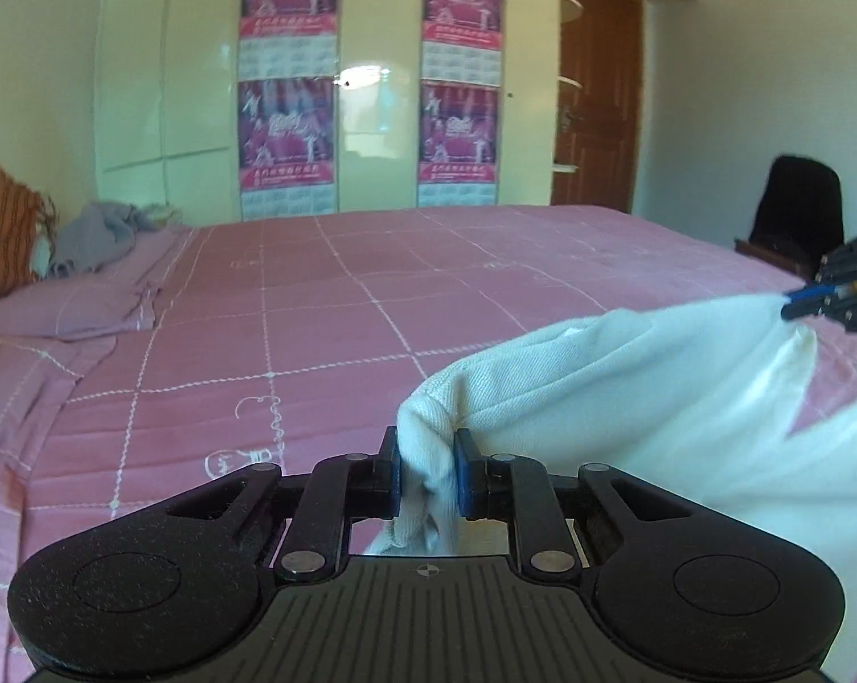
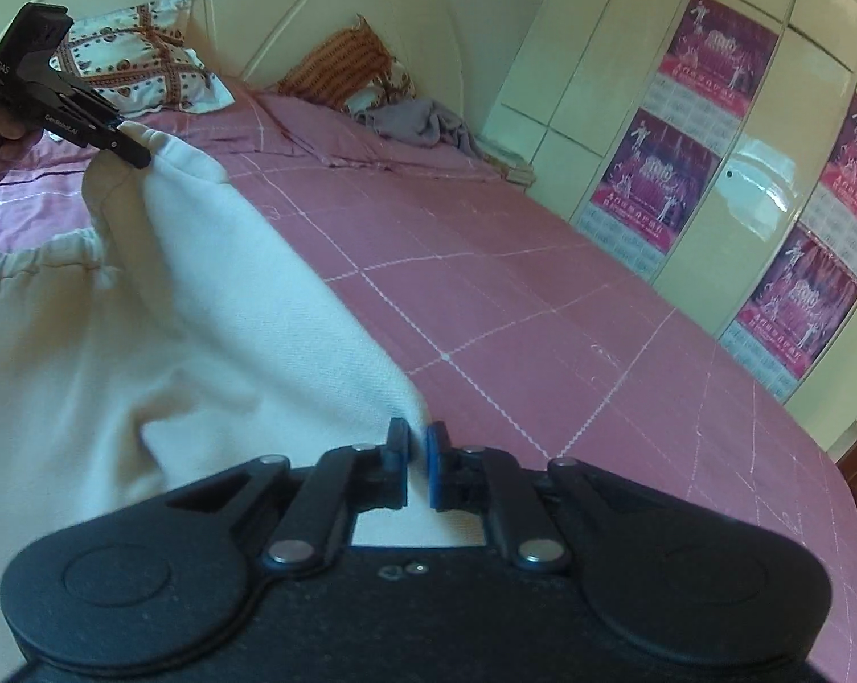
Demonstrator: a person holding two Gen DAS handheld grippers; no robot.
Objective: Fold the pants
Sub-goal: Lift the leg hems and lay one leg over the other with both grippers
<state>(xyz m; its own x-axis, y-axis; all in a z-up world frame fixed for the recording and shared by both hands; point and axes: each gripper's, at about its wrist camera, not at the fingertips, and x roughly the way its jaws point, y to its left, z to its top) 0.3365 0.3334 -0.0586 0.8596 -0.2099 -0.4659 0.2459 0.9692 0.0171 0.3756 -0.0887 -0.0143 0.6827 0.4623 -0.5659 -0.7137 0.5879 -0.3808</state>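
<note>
White pants hang lifted above the pink bedspread, stretched between the two grippers. My left gripper is shut on a bunched, thick edge of the pants, with cloth filling the gap between its blue pads. The right gripper shows at the right edge of the left wrist view, pinching the far corner of the cloth. In the right wrist view my right gripper is shut on a thin edge of the pants. The left gripper appears at upper left, clamped on the other corner, with a hand behind it.
Pink bed with white grid lines spreads ahead. Patterned pillows, an orange cushion and a grey garment lie near the headboard. A glossy wardrobe with posters stands beyond. A brown door and a dark chair are at right.
</note>
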